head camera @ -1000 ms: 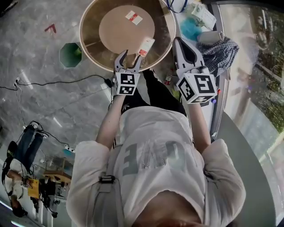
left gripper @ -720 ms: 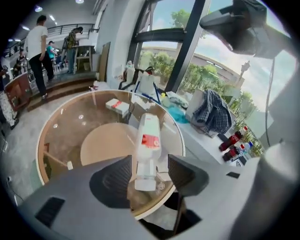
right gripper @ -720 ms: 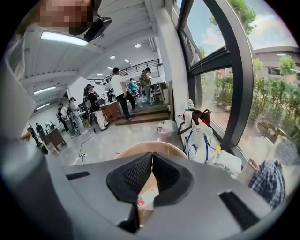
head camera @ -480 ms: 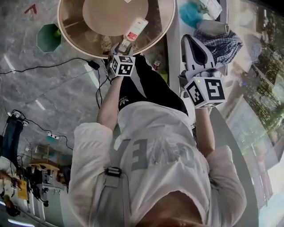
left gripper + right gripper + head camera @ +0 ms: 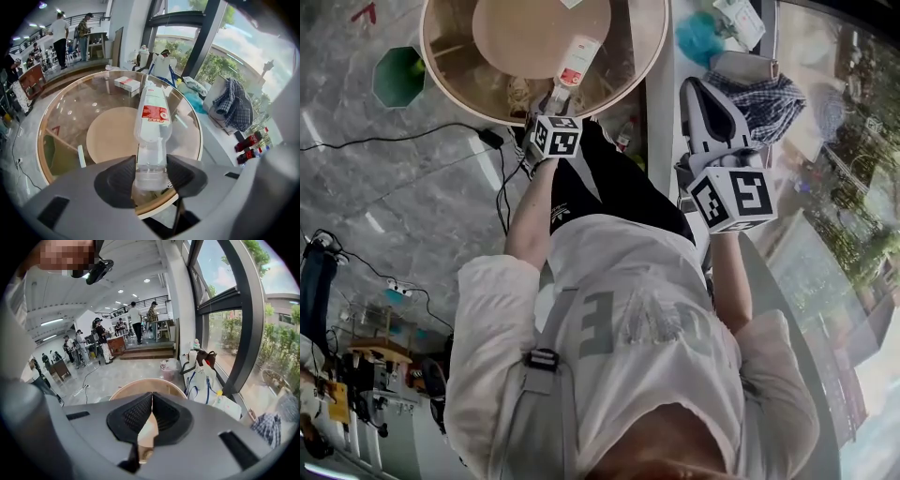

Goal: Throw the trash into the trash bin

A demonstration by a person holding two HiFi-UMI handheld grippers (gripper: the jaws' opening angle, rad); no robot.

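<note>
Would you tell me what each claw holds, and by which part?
The left claw, its jaws having just closed further, grips the clear plastic bottle by the clear end below its red label. The right claw is shut and empty.

The grey two-jaw left gripper (image 5: 549, 101), carrying a black-and-white marker cube, extends from a bare, nearly straight left forearm (image 5: 529, 223) and points downward. Its ribbed black pads (image 5: 117, 181) have just been closing and press on the neck of a clear plastic bottle with a red label (image 5: 151, 117). The right gripper (image 5: 692, 86), of the same build, sits on the right forearm (image 5: 727, 274), well apart from the left, jaw tips touching with nothing between them.
</note>
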